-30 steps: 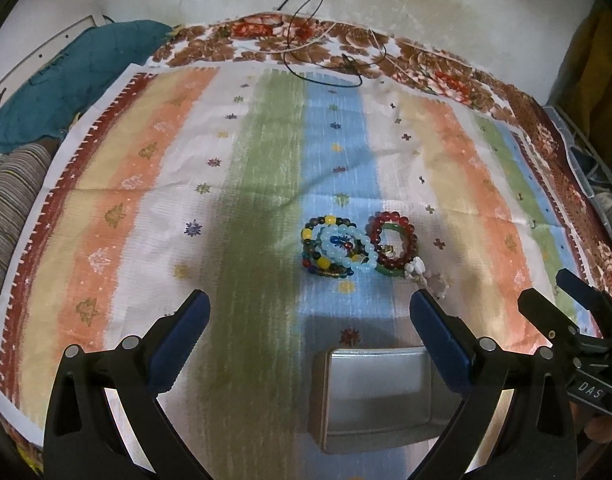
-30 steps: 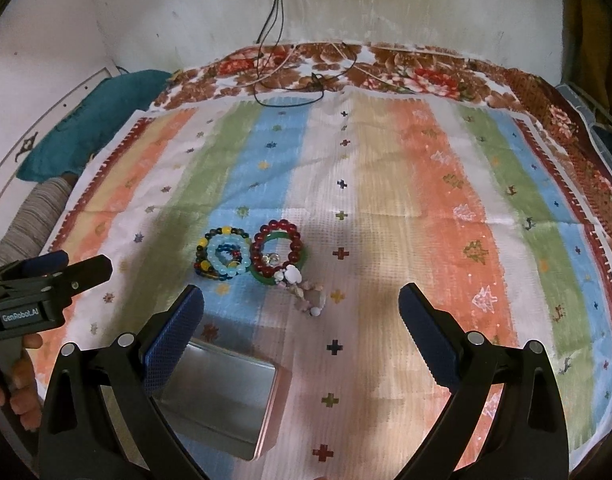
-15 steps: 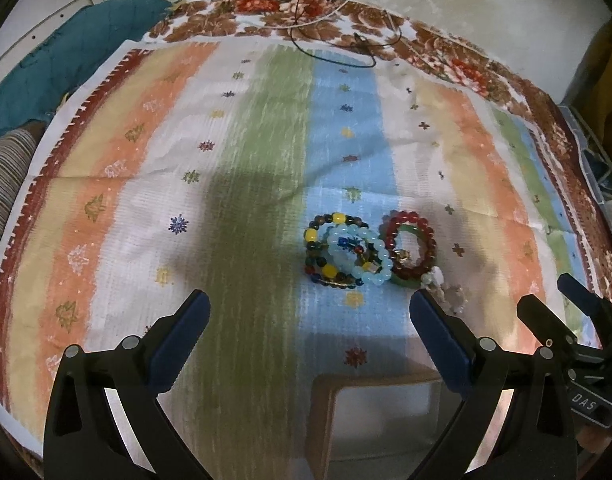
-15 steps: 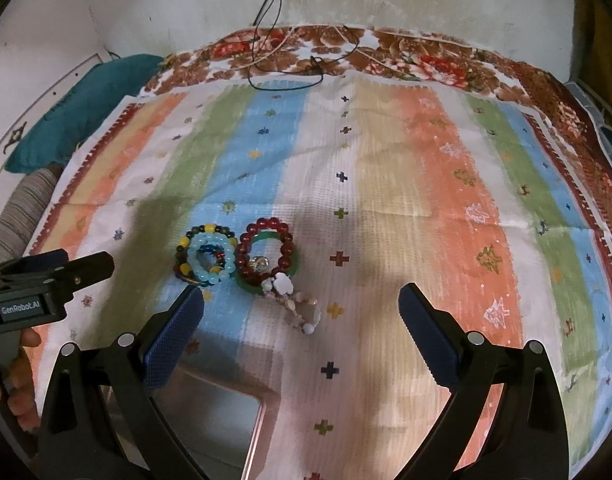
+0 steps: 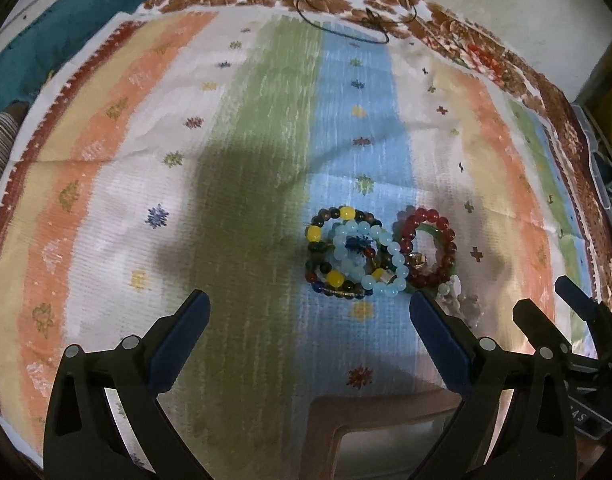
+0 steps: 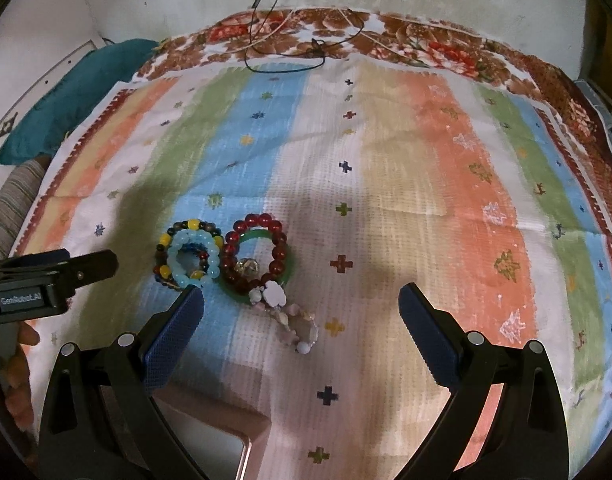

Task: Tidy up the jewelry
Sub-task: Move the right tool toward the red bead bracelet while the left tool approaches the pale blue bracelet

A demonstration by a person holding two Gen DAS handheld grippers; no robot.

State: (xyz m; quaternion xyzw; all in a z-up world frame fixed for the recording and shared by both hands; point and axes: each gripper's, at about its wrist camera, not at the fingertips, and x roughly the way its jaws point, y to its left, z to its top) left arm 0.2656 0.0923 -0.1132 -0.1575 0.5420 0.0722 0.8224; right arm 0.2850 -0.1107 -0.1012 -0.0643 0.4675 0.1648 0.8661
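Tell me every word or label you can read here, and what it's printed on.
"GenRobot.AI": small plate on the side of the left gripper, seen from the right wrist camera.
"AS": end of a cut-off label on the right gripper, seen from the left wrist camera; the rest is unreadable.
Nothing else carries text.

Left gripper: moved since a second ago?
Yes. The left gripper has gone forward toward the bracelets: the metal tin, in full view earlier, is now cut off at the bottom edge. Fingers open.
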